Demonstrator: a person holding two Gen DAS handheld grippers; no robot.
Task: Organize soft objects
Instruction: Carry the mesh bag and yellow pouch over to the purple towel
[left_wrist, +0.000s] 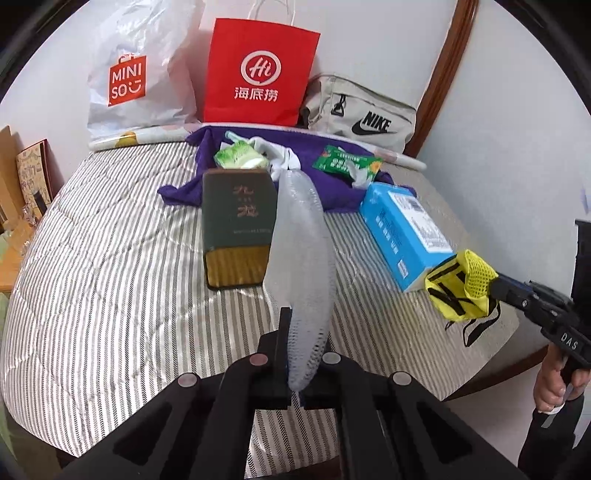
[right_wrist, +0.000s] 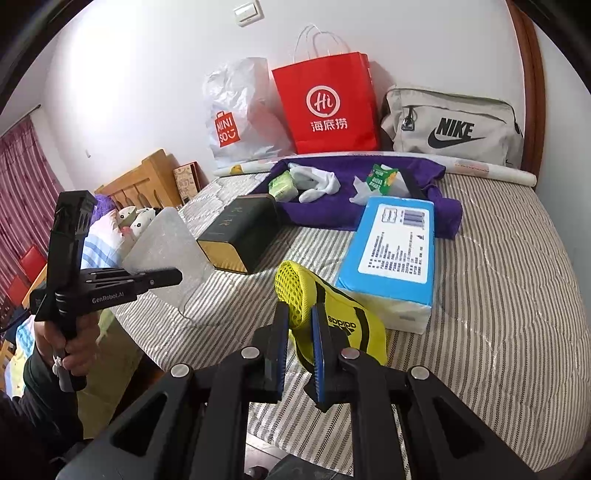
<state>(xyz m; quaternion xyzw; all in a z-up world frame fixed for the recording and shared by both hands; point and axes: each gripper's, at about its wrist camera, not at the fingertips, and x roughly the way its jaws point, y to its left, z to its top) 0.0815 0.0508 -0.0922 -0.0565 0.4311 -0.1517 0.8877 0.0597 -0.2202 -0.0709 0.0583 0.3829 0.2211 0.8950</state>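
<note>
The bubble-wrap pouch (left_wrist: 301, 258) hangs over the striped bed (left_wrist: 110, 258), pinched in the left tool (left_wrist: 295, 369); the right tool (right_wrist: 300, 332) clamps the yellow Adidas mesh bag (right_wrist: 332, 314). Both thin grips could slip, dropping either near the green box (left_wrist: 238, 225).

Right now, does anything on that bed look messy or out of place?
Mostly the purple cloth: it lies crumpled, with white socks and snack packets strewn on it. The blue tissue pack sits askew beside it. Nothing looks spilled or damaged.
</note>
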